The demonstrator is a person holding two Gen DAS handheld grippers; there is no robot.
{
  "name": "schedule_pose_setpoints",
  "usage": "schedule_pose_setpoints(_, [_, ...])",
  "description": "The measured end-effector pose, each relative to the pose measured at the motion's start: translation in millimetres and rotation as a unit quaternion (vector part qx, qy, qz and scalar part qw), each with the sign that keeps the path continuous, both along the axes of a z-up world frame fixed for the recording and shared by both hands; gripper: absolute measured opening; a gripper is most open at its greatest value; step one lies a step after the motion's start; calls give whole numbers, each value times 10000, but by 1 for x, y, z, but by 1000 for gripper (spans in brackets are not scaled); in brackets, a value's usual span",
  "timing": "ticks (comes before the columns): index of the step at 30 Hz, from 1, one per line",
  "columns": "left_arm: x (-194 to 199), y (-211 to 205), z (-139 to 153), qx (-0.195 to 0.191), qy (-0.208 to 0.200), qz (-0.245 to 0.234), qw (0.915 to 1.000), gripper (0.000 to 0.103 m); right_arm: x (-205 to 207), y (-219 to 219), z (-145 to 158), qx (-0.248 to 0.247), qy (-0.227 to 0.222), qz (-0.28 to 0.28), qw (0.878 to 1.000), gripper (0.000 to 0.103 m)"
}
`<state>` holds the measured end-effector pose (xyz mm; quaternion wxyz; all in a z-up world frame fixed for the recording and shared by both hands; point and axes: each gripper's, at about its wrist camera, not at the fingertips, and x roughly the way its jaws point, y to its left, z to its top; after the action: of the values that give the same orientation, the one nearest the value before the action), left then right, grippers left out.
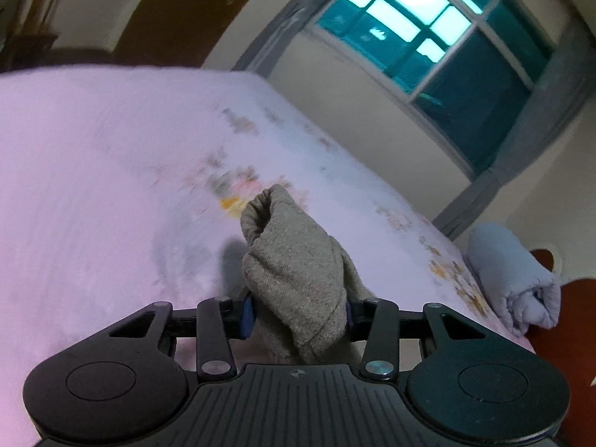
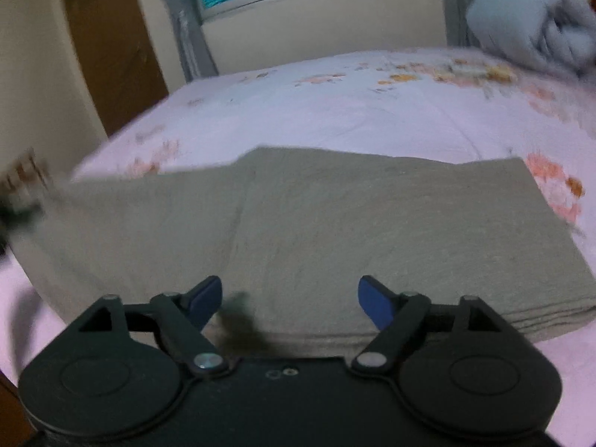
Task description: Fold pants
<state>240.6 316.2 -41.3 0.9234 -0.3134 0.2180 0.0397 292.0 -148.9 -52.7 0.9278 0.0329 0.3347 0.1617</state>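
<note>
The grey-green pants (image 2: 335, 223) lie folded in flat layers on the pink floral bed sheet (image 2: 316, 104) in the right wrist view. My right gripper (image 2: 290, 298) is open, its blue pads apart just above the near edge of the pants, holding nothing. In the left wrist view my left gripper (image 1: 298, 314) is shut on a bunched part of the pants (image 1: 294, 272), held up above the bed sheet (image 1: 93, 186). The left gripper itself is a dark blur at the left edge of the right wrist view.
A rolled pale blue blanket (image 1: 517, 279) lies at the bed's far right edge, also in the right wrist view (image 2: 532, 18). Beyond the bed are a window with grey curtains (image 1: 428, 37) and a brown door (image 2: 111, 56).
</note>
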Motion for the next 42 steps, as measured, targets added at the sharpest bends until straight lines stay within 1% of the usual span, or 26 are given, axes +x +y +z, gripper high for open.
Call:
schedule_pose_setpoints(1, [-3,-4,7,95,-62,-47,9999,43,-5,9,-7,-330,-161,32,9993,78])
schedule_pose_setpoints(2, [-5,-9,16,209,-107,-96,9997,43,-10,15,-10,-508,-333,45,9981,78])
schedule_pose_setpoints(5, [-6,-21,33,477,-191,-187,9985,43,-22,24,-19,-822,-723,44,9940,78])
schedule_pose_setpoints(7, [-7,-25,40,586,-209,-211,9978,43,-25,23,-9,-782,-780,41,9939,78])
schedule_pose_setpoints(9, [-8,-26,45,607,-227,-220,9977,43,-28,22,-5,-631,-793,136,9948,86])
schedule_pose_setpoints(10, [-9,-26,48,623,-235,-224,9975,43,-27,26,-10,-758,-620,265,9948,93])
schedule_pose_setpoints(11, [-12,-29,51,623,-248,-266,9974,43,-23,34,-21,-1107,-436,400,9921,96])
schedule_pose_setpoints(12, [-13,-32,54,636,-250,-299,9972,43,-28,41,-30,-1452,-616,512,9862,96])
schedule_pose_setpoints(13, [-14,-35,58,692,-249,-313,9968,43,-31,41,-33,-1508,-763,500,9843,96])
schedule_pose_setpoints(15, [-15,-42,66,733,-304,-352,9962,43,-31,39,-35,-1421,-811,403,9857,96])
schedule_pose_setpoints(18, [-14,-50,79,845,-368,-419,9949,43,-32,42,-31,-1555,-880,413,9830,95])
schedule_pose_setpoints(19, [-13,-52,82,885,-378,-419,9945,43,-36,43,-25,-1584,-1025,443,9810,89])
schedule_pose_setpoints(20, [-13,-54,86,893,-388,-414,9944,43,-43,40,-19,-1548,-1263,422,9789,87])
schedule_pose_setpoints(21, [-13,-55,88,896,-391,-413,9944,43,-47,37,-16,-1472,-1338,380,9793,87])
schedule_pose_setpoints(23, [-13,-59,93,954,-394,-428,9937,43,-47,28,-14,-1287,-1225,219,9838,86])
schedule_pose_setpoints(26, [-14,-70,101,1074,-401,-491,9922,43,-41,20,-19,-1167,-1145,187,9864,87])
schedule_pose_setpoints(29, [-12,-83,111,1102,-413,-578,9914,43,-36,30,-36,-1583,-1081,386,9807,96])
schedule_pose_setpoints(31, [-9,-94,117,1186,-443,-640,9899,43,-37,32,-41,-1697,-1218,384,9772,97])
schedule_pose_setpoints(33, [-3,-111,128,1235,-498,-726,9884,43,-36,29,-41,-1582,-1201,413,9792,97])
schedule_pose_setpoints(34, [0,-122,132,1262,-534,-771,9876,43,-34,24,-35,-1466,-1155,441,9814,92])
schedule_pose_setpoints(35, [4,-135,138,1304,-588,-851,9861,43,-41,9,-22,-1028,-1276,370,9858,80])
schedule_pose_setpoints(36, [9,-151,142,1338,-634,-961,9843,43,-52,-10,-10,-554,-1525,214,9865,82])
schedule_pose_setpoints(37, [16,-169,147,1371,-678,-1097,9821,43,-61,-35,2,-143,-1765,-30,9842,96])
schedule_pose_setpoints(38, [22,-188,150,1398,-720,-1250,9796,43,-64,-55,9,115,-1842,-254,9825,97])
schedule_pose_setpoints(40, [37,-233,152,1467,-821,-1637,9721,41,-65,-111,21,730,-1735,-918,9778,97])
schedule_pose_setpoints(42, [53,-286,142,1600,-704,-2043,9632,40,-61,-169,30,1215,-1606,-1677,9650,97])
